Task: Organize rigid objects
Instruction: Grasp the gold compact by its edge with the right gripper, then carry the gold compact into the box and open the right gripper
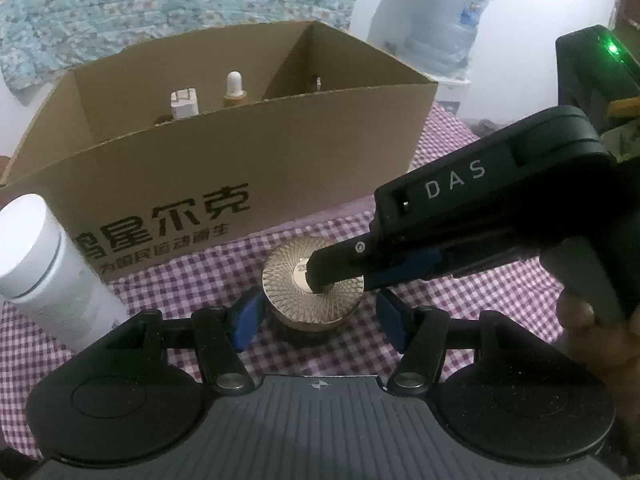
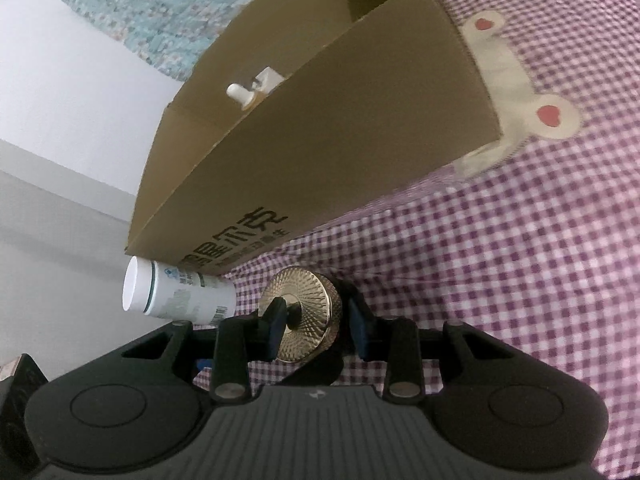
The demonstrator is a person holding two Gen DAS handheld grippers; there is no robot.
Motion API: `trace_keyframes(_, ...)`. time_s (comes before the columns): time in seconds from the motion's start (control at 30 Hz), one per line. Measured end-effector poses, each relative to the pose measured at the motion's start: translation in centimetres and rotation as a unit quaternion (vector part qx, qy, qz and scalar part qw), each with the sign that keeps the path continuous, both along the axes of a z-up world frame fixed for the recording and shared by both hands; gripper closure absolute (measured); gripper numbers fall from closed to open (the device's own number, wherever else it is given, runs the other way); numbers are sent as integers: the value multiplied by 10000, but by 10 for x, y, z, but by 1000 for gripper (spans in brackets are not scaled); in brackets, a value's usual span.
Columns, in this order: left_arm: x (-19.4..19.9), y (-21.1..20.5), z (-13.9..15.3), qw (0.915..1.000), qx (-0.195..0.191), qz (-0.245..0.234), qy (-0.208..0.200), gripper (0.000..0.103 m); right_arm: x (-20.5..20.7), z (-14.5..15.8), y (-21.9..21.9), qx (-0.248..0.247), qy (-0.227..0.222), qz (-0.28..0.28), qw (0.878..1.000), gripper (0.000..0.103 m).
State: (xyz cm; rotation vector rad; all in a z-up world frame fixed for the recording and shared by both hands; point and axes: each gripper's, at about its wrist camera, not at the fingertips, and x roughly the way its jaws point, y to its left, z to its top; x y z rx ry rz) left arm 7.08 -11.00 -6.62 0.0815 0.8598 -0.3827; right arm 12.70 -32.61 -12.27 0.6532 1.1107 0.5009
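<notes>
A small dark jar with a round gold patterned lid (image 1: 308, 280) stands on the checked cloth in front of a cardboard box (image 1: 224, 168). My left gripper (image 1: 316, 316) is open, its blue pads on either side of the jar's body, a gap showing on the right. My right gripper (image 2: 316, 322) comes in from the right and spans the jar (image 2: 308, 312): one finger (image 1: 332, 270) rests on the lid top, the other is under or beside it. I cannot tell if it clamps.
A white plastic bottle (image 1: 44, 268) stands left of the jar, against the box (image 2: 320, 136). Inside the box are a white plug adapter (image 1: 184, 104) and a dropper bottle (image 1: 235, 90). A large water jug (image 1: 432, 28) stands behind on the right.
</notes>
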Motion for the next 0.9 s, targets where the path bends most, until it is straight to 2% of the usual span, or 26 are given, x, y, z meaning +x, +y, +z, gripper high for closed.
trace_keyframes(0.3,8,-2,-5,9998,189,-60,35,42,1,-5,-3,133,68,-67,9999,64)
trace_keyframes(0.63,17,-2,-8,9997,232,-39,19,46,1,-8,-5,223,75,-69,9997,64)
trace_keyframes(0.9,8,1,11,9999,144,70,-47,47,-9,4,-3,250,-10,-31,9997,64)
